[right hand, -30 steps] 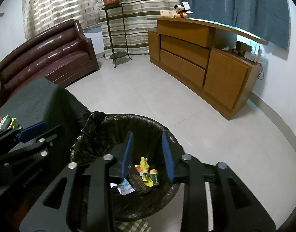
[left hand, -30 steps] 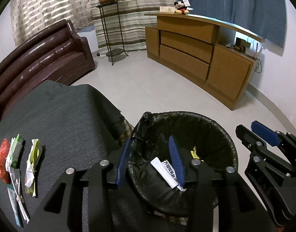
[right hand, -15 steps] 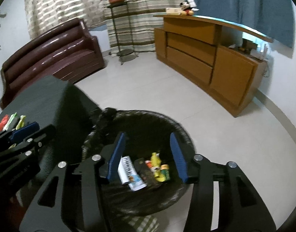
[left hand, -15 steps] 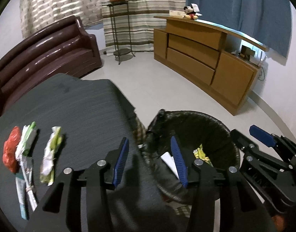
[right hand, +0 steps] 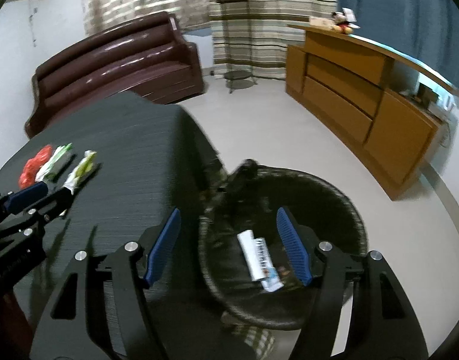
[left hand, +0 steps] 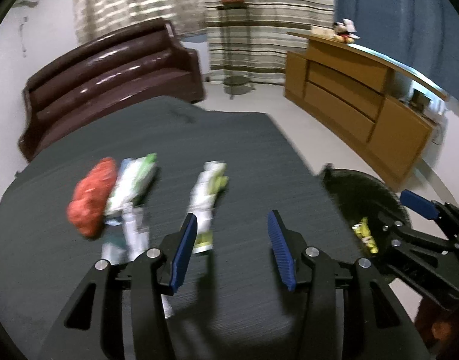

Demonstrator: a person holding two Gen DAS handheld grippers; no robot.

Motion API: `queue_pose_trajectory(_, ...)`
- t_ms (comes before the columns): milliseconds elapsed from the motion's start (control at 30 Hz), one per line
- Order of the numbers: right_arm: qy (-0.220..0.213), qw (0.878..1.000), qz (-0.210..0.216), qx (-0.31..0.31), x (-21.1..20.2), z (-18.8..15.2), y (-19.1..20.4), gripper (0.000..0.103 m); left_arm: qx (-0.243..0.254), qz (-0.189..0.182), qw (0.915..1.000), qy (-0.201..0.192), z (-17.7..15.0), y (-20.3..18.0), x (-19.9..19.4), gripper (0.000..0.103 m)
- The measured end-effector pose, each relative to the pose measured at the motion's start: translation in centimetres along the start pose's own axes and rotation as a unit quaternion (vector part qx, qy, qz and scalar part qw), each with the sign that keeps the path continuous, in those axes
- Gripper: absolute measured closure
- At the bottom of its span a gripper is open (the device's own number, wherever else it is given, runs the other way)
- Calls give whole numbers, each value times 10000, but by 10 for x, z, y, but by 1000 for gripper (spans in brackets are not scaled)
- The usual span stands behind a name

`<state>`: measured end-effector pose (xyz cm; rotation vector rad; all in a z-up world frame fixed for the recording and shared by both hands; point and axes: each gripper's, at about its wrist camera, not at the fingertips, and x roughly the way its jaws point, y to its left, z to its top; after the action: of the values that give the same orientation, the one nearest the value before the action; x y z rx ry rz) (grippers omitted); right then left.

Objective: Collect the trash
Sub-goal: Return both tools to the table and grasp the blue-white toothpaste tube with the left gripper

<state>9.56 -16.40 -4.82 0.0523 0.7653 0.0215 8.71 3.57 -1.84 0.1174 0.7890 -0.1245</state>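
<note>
Two big pieces fill the room's far side, a brown sofa (left hand: 109,69) and a wooden cabinet (left hand: 358,102), with the dark-clothed desk (left hand: 244,156) nearer and a black-lined bin (right hand: 328,198) on the floor just beside its edge. Several wrappers lie together on the desk, a red one (left hand: 89,198), a white-green one (left hand: 133,183) touching it and a yellow-green one (left hand: 208,195) nearby, while a white wrapper (right hand: 259,258) lies inside the bin. Both tools are opening with nothing between their blue pads: the left tool (left hand: 232,252) over the desk, the right tool (right hand: 229,246) over the bin.
</note>
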Motion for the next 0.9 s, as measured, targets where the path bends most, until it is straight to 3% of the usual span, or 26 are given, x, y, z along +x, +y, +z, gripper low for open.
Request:
queue_pose_trajectory(267,36,9993,267,-266,-1,3,47,38,-356,472,9982,50,-20,61,-9,54)
queue_pose_trajectory(467,66,9983,390,-431,0,5,75,38,-587,580,9964,176,-33,93,-7,53)
queue_pose_trajectory(900,197,9963,491,-673,8,4,114,38,-691,275,9955,579,-48,114,7,56)
